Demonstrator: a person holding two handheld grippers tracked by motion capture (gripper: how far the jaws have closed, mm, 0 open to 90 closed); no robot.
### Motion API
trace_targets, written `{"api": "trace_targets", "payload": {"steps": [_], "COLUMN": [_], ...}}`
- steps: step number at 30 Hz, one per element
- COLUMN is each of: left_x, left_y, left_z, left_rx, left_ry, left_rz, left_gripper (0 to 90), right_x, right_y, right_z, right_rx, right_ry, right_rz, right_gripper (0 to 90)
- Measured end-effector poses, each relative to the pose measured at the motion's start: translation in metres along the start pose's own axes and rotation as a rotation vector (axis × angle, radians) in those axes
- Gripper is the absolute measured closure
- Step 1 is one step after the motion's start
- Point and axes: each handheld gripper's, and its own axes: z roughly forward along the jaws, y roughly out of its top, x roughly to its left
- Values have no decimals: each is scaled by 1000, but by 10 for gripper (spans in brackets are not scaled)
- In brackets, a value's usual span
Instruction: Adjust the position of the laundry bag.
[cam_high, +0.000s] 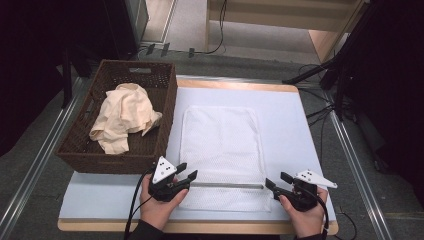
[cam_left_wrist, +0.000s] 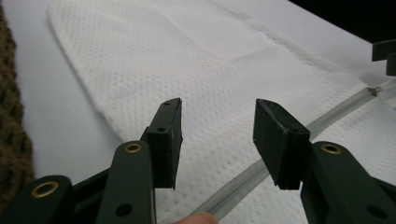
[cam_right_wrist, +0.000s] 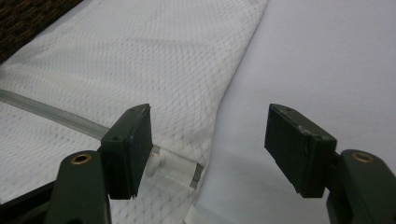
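The white mesh laundry bag (cam_high: 221, 150) lies flat on the table (cam_high: 290, 115), its zipper (cam_high: 227, 185) running across the near end between the two grippers. The left gripper (cam_high: 189, 171) sits at the zipper's left end. In the left gripper view its jaws stand moderately apart with nothing between the pads; the zipper passes just beneath and beyond the right-hand jaw. The right gripper (cam_high: 278, 180) sits at the zipper's right end. In the right gripper view its jaws stand wide and empty; the zipper end (cam_right_wrist: 180, 169) lies just beside the left-hand jaw, and bare table lies under the right-hand jaw.

Step in hand, as judged: the bag is laid out and released, with both grippers clear of the fabric. The next move likely calls for opening the bag or fetching the cream cloth (cam_high: 125, 116) from the wicker basket (cam_high: 167, 95), which lies well beyond the left gripper's jaws. Either requires a firm pinch on thin fabric.
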Motion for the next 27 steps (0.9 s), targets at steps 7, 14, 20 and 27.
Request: {"api": "trace_targets", "payload": {"steps": [7,14,20,27], "left_x": [-20,-26,-28,-36], "left_y": [2,0,2,1], "left_z": [7,14,18,18], "left_rx": [27,44,45,48], "left_ry": [-55,-82,-106,-126], "left_rz": [41,64,68,78], "left_gripper": [533,535,536,535], "right_x": [0,-1,1,0], "right_y": [-11,-23,-28,-35], "right_z": [-21,-34,-35,-38], "right_rx": [-2,18,24,5], "right_ry": [17,29,18,7], "right_rz": [29,41,25,31], "right_gripper": [293,280,292,361]}}
